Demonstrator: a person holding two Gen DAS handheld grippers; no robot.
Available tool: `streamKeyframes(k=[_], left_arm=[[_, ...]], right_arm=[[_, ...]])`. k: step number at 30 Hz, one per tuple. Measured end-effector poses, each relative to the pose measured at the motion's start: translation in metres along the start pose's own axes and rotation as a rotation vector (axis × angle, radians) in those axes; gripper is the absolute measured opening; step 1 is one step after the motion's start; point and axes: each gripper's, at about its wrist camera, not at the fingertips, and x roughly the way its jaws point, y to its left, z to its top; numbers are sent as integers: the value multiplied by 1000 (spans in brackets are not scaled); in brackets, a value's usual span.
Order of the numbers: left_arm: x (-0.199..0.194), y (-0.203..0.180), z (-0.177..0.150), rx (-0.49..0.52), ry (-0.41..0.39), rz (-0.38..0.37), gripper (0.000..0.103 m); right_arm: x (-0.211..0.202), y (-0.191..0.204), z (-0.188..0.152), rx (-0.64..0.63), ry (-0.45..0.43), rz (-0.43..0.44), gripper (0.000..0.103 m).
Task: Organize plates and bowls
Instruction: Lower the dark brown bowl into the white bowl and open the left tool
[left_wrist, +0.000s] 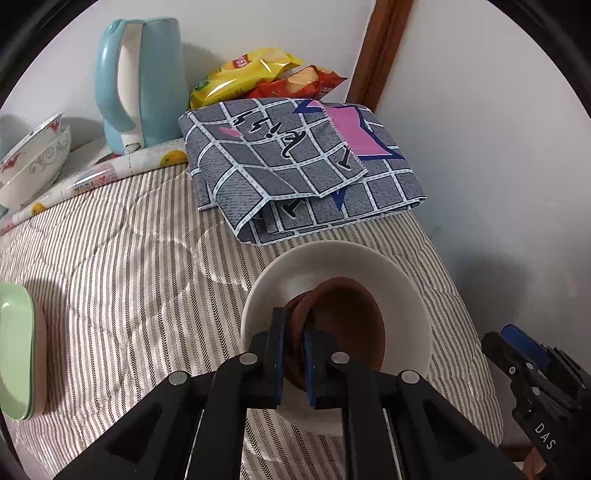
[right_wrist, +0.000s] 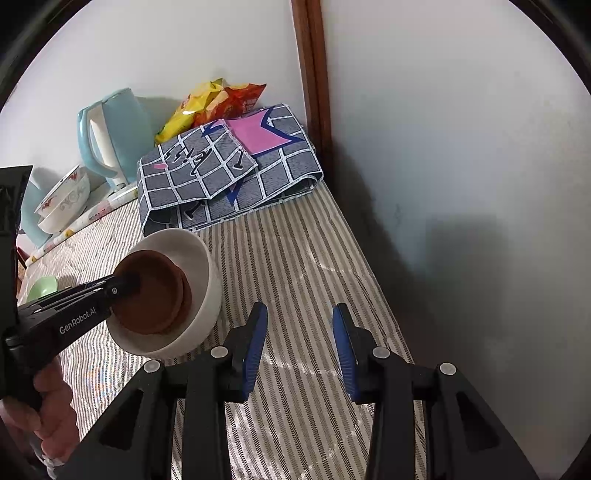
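My left gripper (left_wrist: 295, 354) is shut on the rim of a brown bowl (left_wrist: 351, 325) that sits inside a white bowl (left_wrist: 332, 269) on the striped cloth. In the right wrist view the brown bowl (right_wrist: 151, 295) lies nested in the white bowl (right_wrist: 207, 266), with the left gripper (right_wrist: 125, 284) clamped on its near rim. A second brown rim shows under the first. My right gripper (right_wrist: 299, 347) is open and empty, above the striped cloth to the right of the bowls. It shows at the right edge of the left wrist view (left_wrist: 524, 343).
A folded grey checked cloth (left_wrist: 295, 162) lies behind the bowls. A blue kettle (left_wrist: 140, 85), snack bags (left_wrist: 258, 74) and stacked patterned bowls (left_wrist: 33, 158) stand at the back left. Green plates (left_wrist: 18, 350) lie at the left edge. A wall (right_wrist: 461, 184) runs along the right.
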Motion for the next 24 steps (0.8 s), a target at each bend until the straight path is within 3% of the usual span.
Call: streamKeyframes(k=[24], left_arm=[[12,5,2,-19,44,-37,12]], right_arm=[[-4,5,-2,-5,2,-5,38]])
